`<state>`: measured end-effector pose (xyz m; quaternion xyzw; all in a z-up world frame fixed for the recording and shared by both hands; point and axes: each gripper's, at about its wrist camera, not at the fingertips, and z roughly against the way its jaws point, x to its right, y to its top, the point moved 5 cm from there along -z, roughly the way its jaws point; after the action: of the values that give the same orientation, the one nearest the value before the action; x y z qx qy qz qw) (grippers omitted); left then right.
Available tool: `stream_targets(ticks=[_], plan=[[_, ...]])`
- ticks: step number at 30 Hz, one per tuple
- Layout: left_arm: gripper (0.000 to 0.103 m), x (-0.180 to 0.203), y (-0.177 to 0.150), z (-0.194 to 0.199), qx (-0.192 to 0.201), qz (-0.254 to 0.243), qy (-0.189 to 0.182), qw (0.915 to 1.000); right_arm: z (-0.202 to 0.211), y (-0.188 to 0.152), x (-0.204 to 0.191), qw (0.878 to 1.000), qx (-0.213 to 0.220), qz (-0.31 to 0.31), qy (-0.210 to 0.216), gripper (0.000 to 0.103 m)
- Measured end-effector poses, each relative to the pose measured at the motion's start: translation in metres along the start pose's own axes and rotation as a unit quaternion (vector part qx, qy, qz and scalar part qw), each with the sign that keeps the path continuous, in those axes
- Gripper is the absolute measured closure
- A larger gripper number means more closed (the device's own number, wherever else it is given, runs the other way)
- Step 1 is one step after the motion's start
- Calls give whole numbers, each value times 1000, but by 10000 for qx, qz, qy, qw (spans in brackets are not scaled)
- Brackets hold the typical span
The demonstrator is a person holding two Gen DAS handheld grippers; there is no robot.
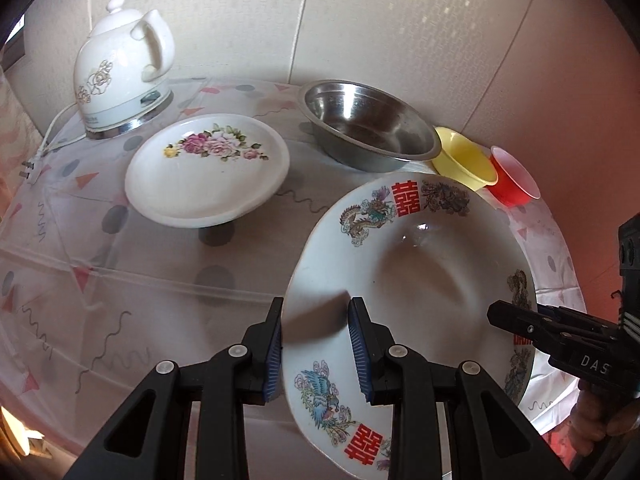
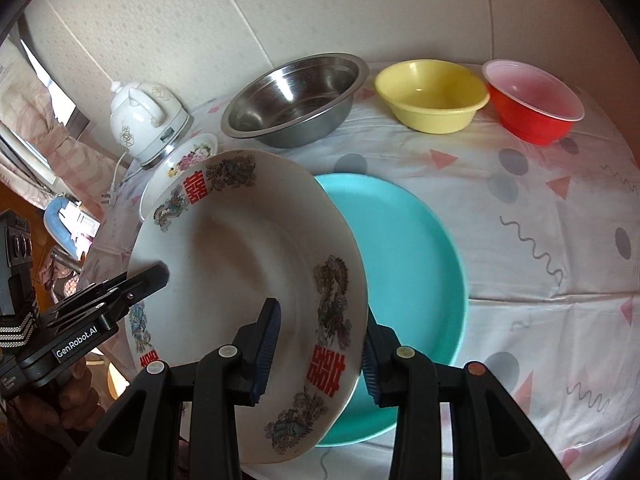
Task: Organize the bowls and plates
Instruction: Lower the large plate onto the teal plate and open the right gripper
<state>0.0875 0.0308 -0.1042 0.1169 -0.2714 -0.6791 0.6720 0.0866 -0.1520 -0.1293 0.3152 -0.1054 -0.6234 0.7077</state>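
Both grippers hold one large white ceramic plate with red characters and dragon-and-phoenix prints (image 1: pixel 408 288), lifted off the table and tilted. The left gripper (image 1: pixel 316 348) angles steeply downward, its blue-padded fingers (image 1: pixel 360 352) clenched across the plate's rim, one pad on top and one beneath. The right gripper (image 2: pixel 320 352) comes in from the opposite rim at a similar downward slant, also clamped on the plate's edge, with a hand (image 2: pixel 64 400) visible behind the left tool.

The plate hangs over a round turquoise plastic plate (image 2: pixel 416 264) lying flat on the patterned tablecloth (image 2: pixel 540 240), near the table's front middle. Along the far edge by the wall stand a stainless steel bowl (image 2: pixel 296 100), a yellow plastic bowl (image 2: pixel 432 96) and a red plastic bowl (image 2: pixel 532 100), in a row. Toward the far left corner sits a white ceramic electric kettle (image 1: pixel 120 72), with a white flower-printed plate (image 1: pixel 208 168) just in front of it.
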Motion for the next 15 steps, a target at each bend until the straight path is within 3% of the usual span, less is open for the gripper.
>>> stream_targets(ticks=[6, 15], plan=[[73, 30, 6, -20, -159, -268, -104, 9995, 6, 3, 29, 9993, 83, -298, -227, 65], [72, 43, 10, -40, -328, -394, -37, 9987, 1, 4, 45, 9974, 114, -276, -657, 65]])
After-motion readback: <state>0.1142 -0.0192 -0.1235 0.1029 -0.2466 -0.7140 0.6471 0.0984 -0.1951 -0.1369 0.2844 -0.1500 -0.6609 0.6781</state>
